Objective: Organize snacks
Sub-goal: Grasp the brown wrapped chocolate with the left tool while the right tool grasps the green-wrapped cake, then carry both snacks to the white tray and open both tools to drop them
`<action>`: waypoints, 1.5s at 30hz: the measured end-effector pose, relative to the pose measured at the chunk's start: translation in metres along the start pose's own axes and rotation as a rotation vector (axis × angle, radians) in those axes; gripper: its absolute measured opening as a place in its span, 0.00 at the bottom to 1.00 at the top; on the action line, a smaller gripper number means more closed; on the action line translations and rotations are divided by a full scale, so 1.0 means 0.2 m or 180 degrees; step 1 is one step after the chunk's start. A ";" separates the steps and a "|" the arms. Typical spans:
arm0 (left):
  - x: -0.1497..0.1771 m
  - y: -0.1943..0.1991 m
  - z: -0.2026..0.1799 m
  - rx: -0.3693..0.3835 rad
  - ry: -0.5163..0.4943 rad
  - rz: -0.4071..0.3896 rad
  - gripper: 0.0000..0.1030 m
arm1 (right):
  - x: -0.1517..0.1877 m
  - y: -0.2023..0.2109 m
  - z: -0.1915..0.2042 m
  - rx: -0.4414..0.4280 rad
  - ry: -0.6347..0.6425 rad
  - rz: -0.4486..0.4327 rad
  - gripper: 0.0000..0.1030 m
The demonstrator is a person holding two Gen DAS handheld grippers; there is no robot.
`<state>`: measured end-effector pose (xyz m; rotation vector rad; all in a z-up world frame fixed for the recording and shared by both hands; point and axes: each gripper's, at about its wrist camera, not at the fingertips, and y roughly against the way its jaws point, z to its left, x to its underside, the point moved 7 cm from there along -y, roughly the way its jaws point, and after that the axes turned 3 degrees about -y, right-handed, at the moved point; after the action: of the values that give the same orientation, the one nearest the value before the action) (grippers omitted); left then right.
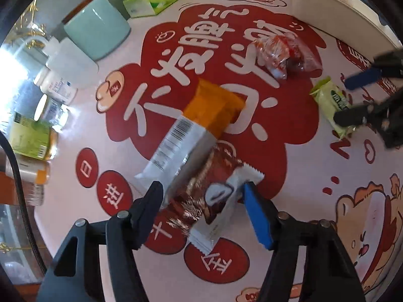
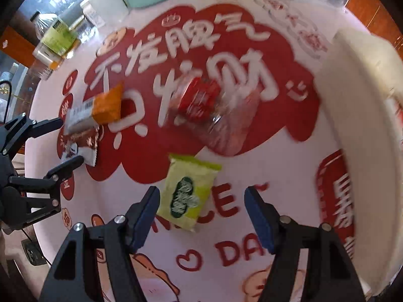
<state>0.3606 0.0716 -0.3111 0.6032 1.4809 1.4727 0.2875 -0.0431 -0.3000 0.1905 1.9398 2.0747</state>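
pink mat (image 2: 289, 171) "nice day", barcoded wrapper (image 1: 173, 148)

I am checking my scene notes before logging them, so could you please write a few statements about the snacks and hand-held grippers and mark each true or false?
1. The left hand-held gripper straddles the brown snack packet. True.
2. The orange-and-white packet lies partly on the brown one. True.
3. The green packet is inside the white bin. False: it lies on the printed mat, between the right hand-held gripper's fingers.
4. The red clear-wrapped snack is held. False: it lies free on the mat.
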 end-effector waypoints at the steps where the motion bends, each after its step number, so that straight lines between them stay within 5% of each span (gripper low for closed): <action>1: 0.00 -0.01 0.00 0.0017 0.0016 -0.0023 0.64 | 0.00 0.00 0.01 0.0036 0.0004 -0.0068 0.69; 8: -0.01 -0.03 0.01 0.0202 0.0122 -0.0077 0.62 | 0.04 -0.05 0.08 0.0369 0.0294 -0.0296 0.63; 12: -0.01 -0.01 -0.04 0.0369 0.0139 -0.0088 0.52 | 0.05 -0.04 0.06 0.0358 0.0281 -0.0343 0.36; 18: 0.02 0.00 -0.04 0.0502 0.0488 -0.0073 0.37 | 0.08 -0.06 0.04 0.0290 0.0313 -0.0354 0.36; 28: 0.14 0.12 -0.14 0.0651 0.1271 -0.0210 0.32 | 0.17 -0.01 -0.11 0.0020 0.0218 -0.0243 0.36; 36: 0.11 0.45 -0.36 0.0599 0.1743 -0.0469 0.32 | 0.26 0.24 -0.15 -0.0110 0.0327 -0.0378 0.36; 45: -0.07 0.95 -0.50 0.0310 0.2074 -0.0919 0.32 | 0.26 0.60 -0.21 -0.0304 0.0350 -0.0831 0.36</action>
<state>0.2319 0.0416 -0.1416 -0.0639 2.0433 1.4357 0.2108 -0.0737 -0.1896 -0.1916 1.8087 2.0333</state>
